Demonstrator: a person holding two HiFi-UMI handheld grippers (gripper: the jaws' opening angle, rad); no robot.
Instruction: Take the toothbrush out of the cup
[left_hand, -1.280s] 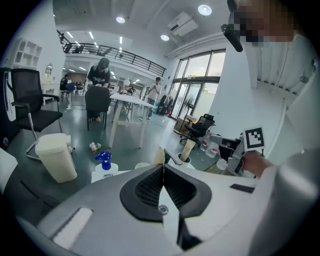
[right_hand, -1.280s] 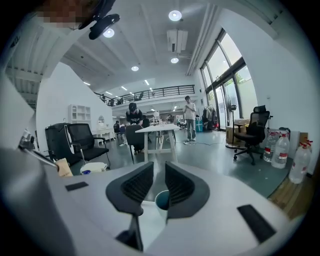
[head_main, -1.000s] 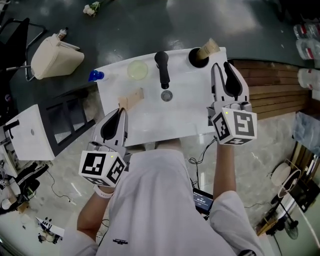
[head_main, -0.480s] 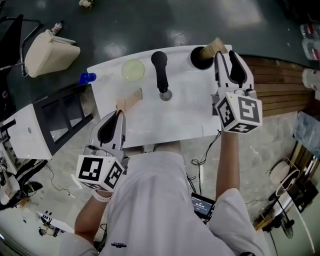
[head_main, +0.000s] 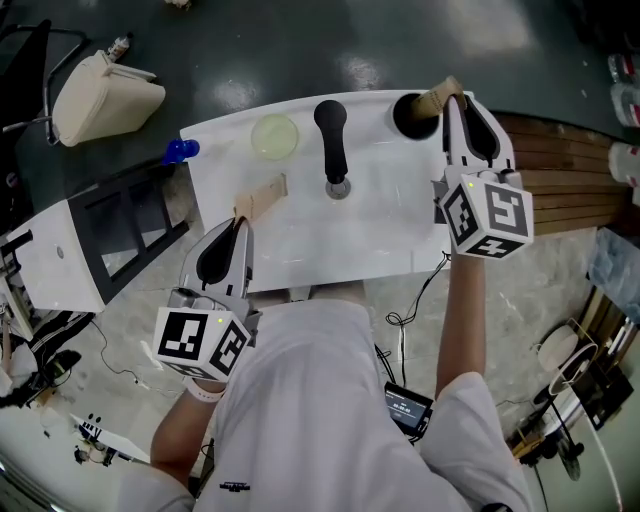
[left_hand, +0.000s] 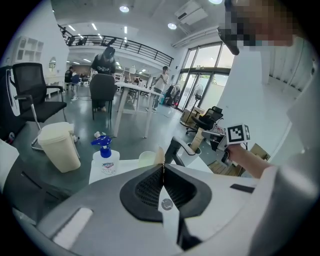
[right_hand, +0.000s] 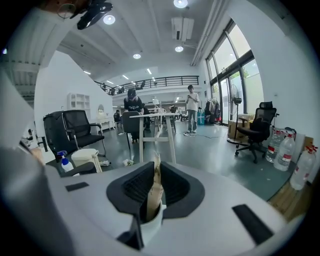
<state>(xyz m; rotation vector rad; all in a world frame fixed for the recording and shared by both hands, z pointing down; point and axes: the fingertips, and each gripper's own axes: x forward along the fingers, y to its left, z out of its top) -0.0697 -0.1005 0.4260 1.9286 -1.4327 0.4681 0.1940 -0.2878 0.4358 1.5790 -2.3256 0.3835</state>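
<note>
**Though my right gripper (right_hand: 157, 165) has it pinched, the tan paper-wrapped toothbrush (right_hand: 154, 195) is not yet out of the round, dark-mouthed cup (head_main: 411, 116)**

Since the right gripper view shows my jaws closed flat on the wrapped handle, I judge the grasp made and the lift to be the step in hand. From the head view, the toothbrush leans out of the cup at the far right corner of the white tabletop (head_main: 380, 235), with its top towards my jaws. A white edge sits just under the wrapper in the right gripper view. It is probably the cup's rim, but I cannot be sure.

My left gripper (left_hand: 161, 167) is closed on nothing and hangs at the table's near edge, well apart from the cup.

Next I should draw upward along the handle's lean until the lower end clears the rim, without dragging the cup over.
</note>
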